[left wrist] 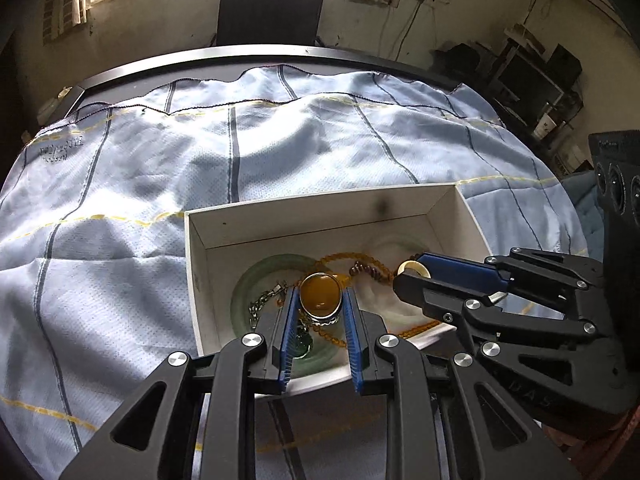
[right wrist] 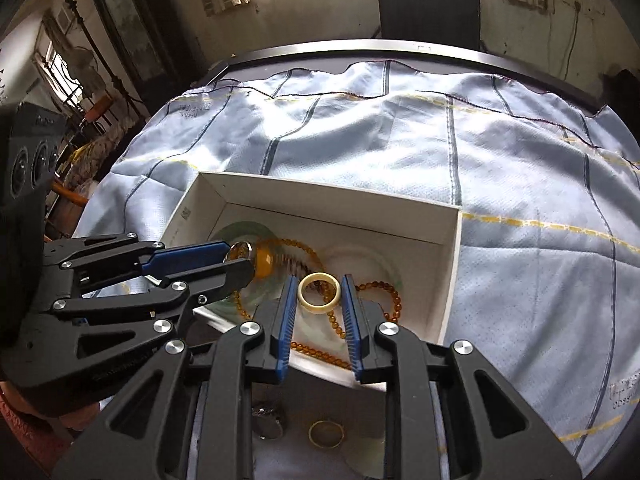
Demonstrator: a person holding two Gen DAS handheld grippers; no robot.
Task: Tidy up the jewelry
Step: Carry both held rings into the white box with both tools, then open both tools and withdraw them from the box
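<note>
- We have the left gripper (left wrist: 320, 300) closed on an amber-stone ring (left wrist: 320, 296) – both blue pads (left wrist: 290, 320) press its silver band, held just above the white box (left wrist: 320, 208).
- Our right gripper (right wrist: 319, 294) is clamped on a cream ring (right wrist: 319, 293), pads touching both sides, also over the box.
- Each tool shows in the other's camera: the right gripper comes in from the right in the left wrist view, tips beside ours, not touching.
- In the box: an amber bead necklace (right wrist: 384, 292), a silver chain (left wrist: 264, 300), dark beads (left wrist: 366, 270) and a pale green disc (left wrist: 272, 268) on the floor.
- Outside the box, at its near edge in the right wrist view: a thin gold ring (right wrist: 326, 434) and a silver piece (right wrist: 270, 420) – partly hidden by our fingers.
- Box sits on a light-blue cloth (left wrist: 120, 200) with dark and yellow stripes, over a dark-edged table (left wrist: 200, 60); a black chair (left wrist: 270, 10) stands behind.
- Writing: faint print on the cloth corner and a small code on the box rim, both too small to read.
</note>
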